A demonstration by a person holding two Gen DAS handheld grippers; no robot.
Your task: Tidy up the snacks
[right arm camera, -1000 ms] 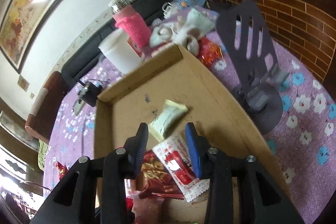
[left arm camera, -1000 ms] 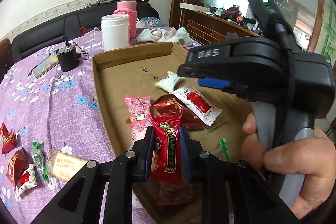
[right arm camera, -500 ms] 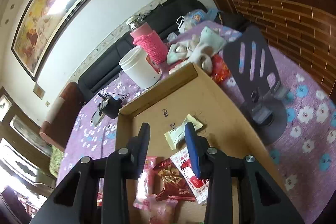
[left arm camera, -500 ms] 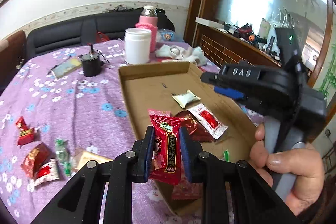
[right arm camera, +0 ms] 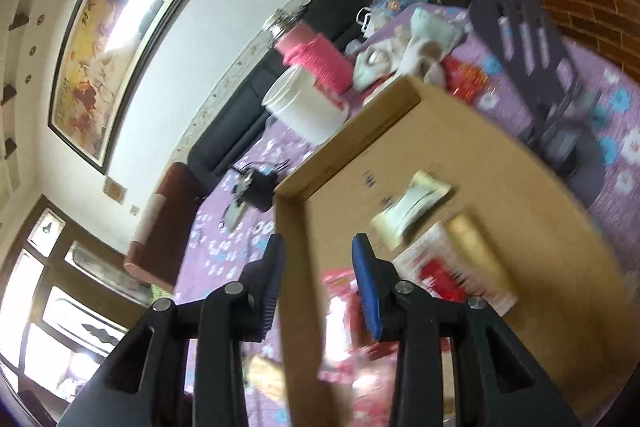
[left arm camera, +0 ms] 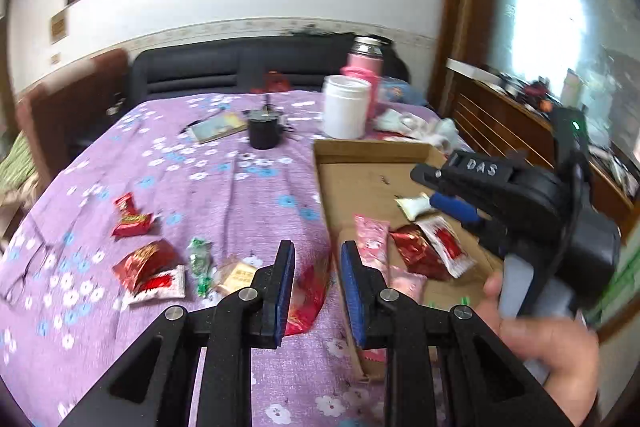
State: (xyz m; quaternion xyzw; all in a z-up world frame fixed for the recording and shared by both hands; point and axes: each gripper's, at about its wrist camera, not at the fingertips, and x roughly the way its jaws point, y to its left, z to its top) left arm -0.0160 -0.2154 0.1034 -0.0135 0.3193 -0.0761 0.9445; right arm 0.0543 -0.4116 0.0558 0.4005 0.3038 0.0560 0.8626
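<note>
**A:** Entry, reading left to right. What lies loose on the purple tablecloth (left arm camera: 224, 195)?

**B:** A small red candy (left arm camera: 130, 221), a red-and-gold packet (left arm camera: 146, 261), a white-and-red sachet (left arm camera: 162, 283) touching it, a green candy (left arm camera: 200, 263) and a tan biscuit packet (left arm camera: 238, 273). Five unsorted.

**A:** Left gripper (left arm camera: 317, 247)?

**B:** Narrow, and pinching a red snack packet (left arm camera: 308, 293). The packet hangs over the cloth just beside the near wall of the cardboard box (left arm camera: 368, 147), not over the box floor (blurred, so I cannot read its label).

**A:** Inside the box?

**B:** A pink packet (left arm camera: 372, 239), a dark red foil packet (left arm camera: 412, 251), a second white-and-red sachet (left arm camera: 444, 243) lying on it and a cream packet (left arm camera: 414, 205) further back. At least four; more pink shows near the front corner.

**A:** Right gripper (right arm camera: 318, 241)?

**B:** Over the box, a modest gap between the pads and nothing in it. Its own camera shows only the box wall beyond.

**A:** Progress?

**B:** By my judgement roughly half. The box is partly filled, one packet is in transit, and five wait on the cloth.
</note>
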